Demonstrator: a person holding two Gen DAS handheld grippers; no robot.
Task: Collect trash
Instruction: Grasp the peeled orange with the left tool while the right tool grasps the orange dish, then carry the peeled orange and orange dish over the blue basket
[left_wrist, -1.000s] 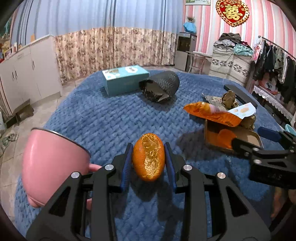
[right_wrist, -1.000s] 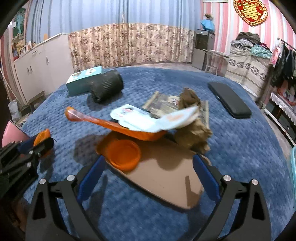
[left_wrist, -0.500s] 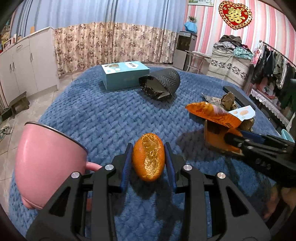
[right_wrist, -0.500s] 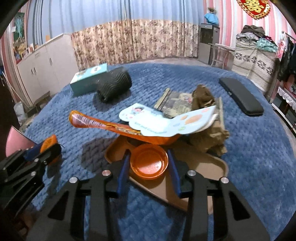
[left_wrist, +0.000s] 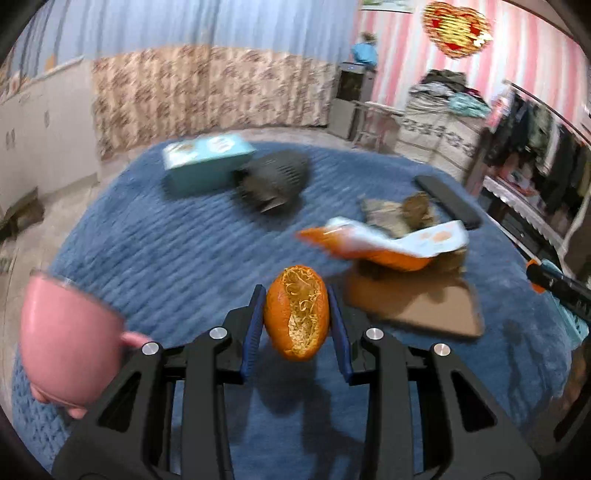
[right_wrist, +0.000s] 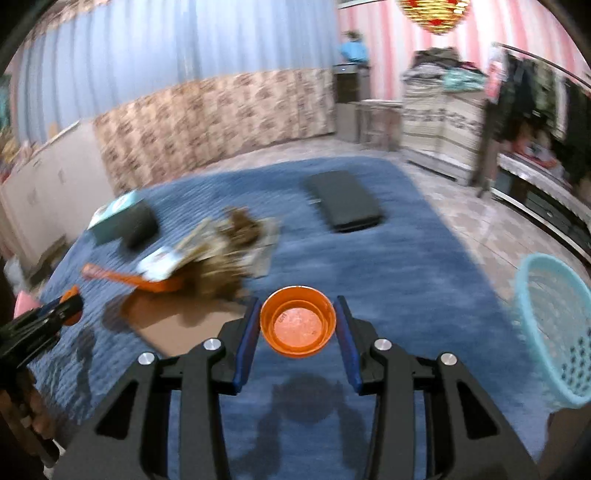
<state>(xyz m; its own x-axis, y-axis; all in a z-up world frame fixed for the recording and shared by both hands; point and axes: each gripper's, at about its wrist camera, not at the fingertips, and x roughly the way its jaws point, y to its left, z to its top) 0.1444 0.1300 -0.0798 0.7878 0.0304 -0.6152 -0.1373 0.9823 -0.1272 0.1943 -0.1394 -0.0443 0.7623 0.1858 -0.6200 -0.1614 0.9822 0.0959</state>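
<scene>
My left gripper (left_wrist: 296, 314) is shut on a piece of orange peel (left_wrist: 296, 314), held above the blue knitted cover (left_wrist: 147, 243). In the right wrist view my right gripper (right_wrist: 297, 321) is shut on an orange plastic lid (right_wrist: 297, 321), lifted off the brown cardboard (right_wrist: 173, 321) and swung to the right. The trash pile stays on the cover: an orange wrapper (left_wrist: 384, 256), a white printed paper (left_wrist: 436, 238) and brown crumpled paper (right_wrist: 229, 251). A light blue mesh basket (right_wrist: 554, 332) stands on the floor at the right. The left gripper (right_wrist: 68, 304) shows at the right view's left edge.
A pink mug (left_wrist: 70, 332) hangs at the lower left, with fingertips under it. A teal box (left_wrist: 207, 162) and a dark ribbed roll (left_wrist: 273, 181) lie at the back. A long black case (right_wrist: 345, 201) lies further right. Clothes racks and furniture line the right wall.
The right gripper closed on the orange lid, lifted it off the cardboard and swung right, bringing the blue basket into view. The left gripper kept the peel and drifted slightly.
</scene>
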